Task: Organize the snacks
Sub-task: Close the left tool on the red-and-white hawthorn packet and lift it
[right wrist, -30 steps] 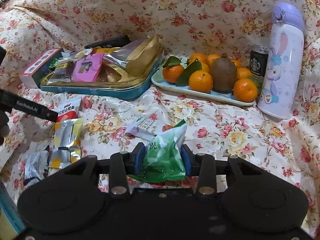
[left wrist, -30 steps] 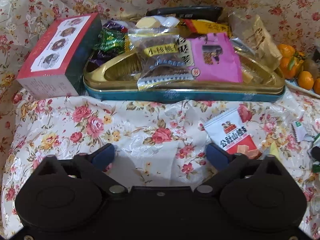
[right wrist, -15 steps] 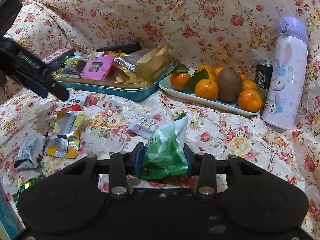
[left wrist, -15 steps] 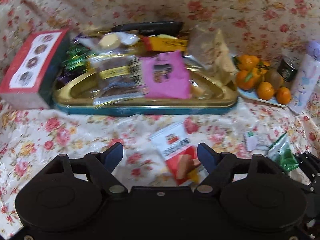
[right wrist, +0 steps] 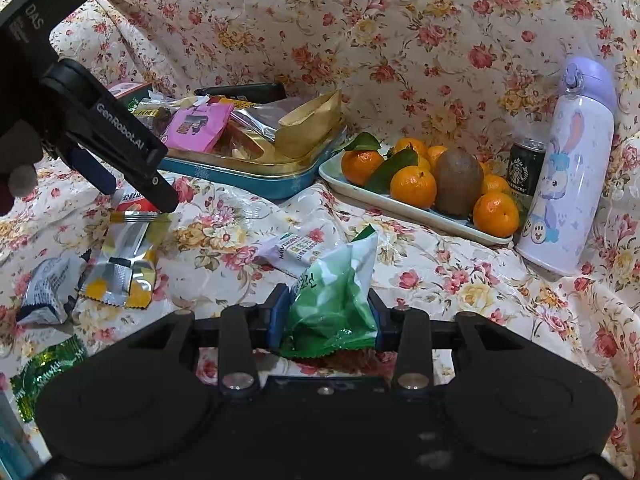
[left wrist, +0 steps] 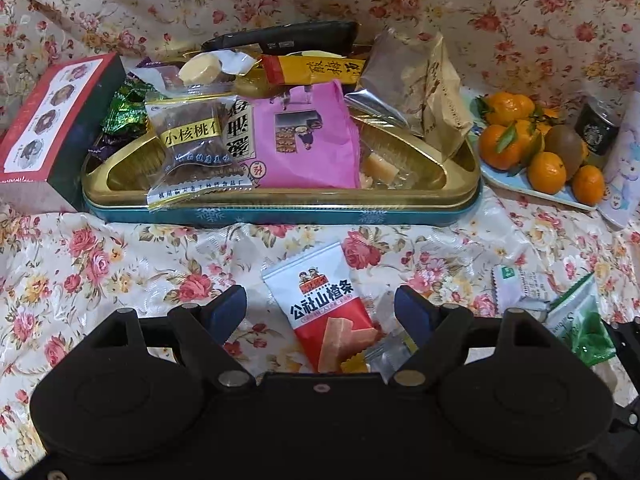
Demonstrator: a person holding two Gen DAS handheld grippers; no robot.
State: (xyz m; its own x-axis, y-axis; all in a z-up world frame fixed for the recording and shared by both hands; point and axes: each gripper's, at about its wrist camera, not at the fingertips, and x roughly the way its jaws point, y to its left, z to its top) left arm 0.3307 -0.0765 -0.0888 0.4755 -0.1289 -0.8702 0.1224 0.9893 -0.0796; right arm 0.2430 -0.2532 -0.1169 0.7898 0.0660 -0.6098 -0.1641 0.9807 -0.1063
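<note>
So, taking the snack tin (left wrist: 280, 210) as the anchor and going left to right: a red box (left wrist: 52, 120) sits right against its left end, the tin itself is piled with wrapped snacks including a pink packet (left wrist: 306, 136), and the fruit plate (right wrist: 404, 208) sits just off its right end. Down in front of the tin, the left gripper (left wrist: 320, 306) hangs with fingers wide apart either side of a red-and-white hawthorn packet (left wrist: 324, 304) lying on the floral cloth (left wrist: 120, 264), pads not touching it. Further right, in front of the tin's right end, the right gripper (right wrist: 328, 314) is clamped tight on a green snack bag (right wrist: 336, 292), lifted just clear of the cloth.
</note>
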